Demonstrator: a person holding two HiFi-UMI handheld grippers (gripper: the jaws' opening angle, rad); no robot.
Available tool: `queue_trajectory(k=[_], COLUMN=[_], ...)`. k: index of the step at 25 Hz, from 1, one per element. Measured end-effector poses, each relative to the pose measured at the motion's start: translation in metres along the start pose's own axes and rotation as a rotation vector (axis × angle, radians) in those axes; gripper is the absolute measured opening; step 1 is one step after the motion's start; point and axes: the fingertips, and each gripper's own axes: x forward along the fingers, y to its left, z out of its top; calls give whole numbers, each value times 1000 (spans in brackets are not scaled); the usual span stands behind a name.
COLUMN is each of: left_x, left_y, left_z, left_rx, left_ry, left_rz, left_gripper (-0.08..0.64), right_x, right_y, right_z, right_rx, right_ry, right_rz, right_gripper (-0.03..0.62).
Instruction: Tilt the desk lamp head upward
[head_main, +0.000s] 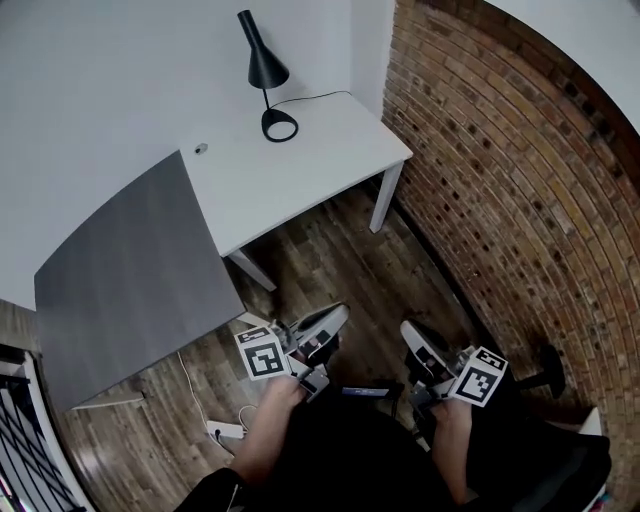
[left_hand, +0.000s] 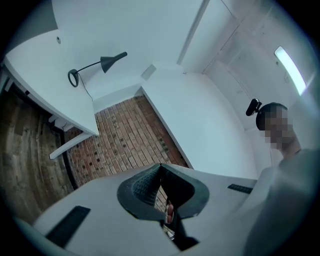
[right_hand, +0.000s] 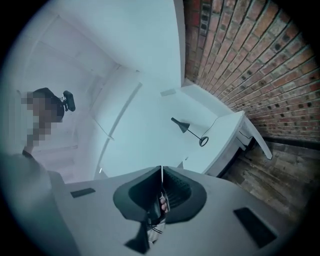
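Progress: none. I hold left gripper (left_hand: 160, 166) and right gripper (right_hand: 161, 168) closed, empty, well apart from the down-pointing desk lamp (head_main: 266, 70).

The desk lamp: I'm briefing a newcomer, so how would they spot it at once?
Start at the red brick wall; the white rectangular table stands beside it in the room's corner. Near the table's far edge stands the black desk lamp, the only tall thing there: cone shade, thin stem, ring-shaped base.
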Motion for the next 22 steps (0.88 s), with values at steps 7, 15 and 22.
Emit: queue_trajectory(k=[7, 15, 22], left_x=[-24, -46, -54], left_y=[35, 67, 90], left_z=[63, 101, 127], left_rx=[-14, -32, -23], left_ry=[-42, -92, -141], left_rz=[13, 45, 106], left_gripper=[11, 10, 11], right_x=[76, 128, 167], right_y=[-8, -16, -33], right_z=[4, 0, 12], right_rx=[-1, 13, 41], right_ry=[45, 90, 133], right_rz=[-6, -2, 46], right_gripper=[15, 15, 15])
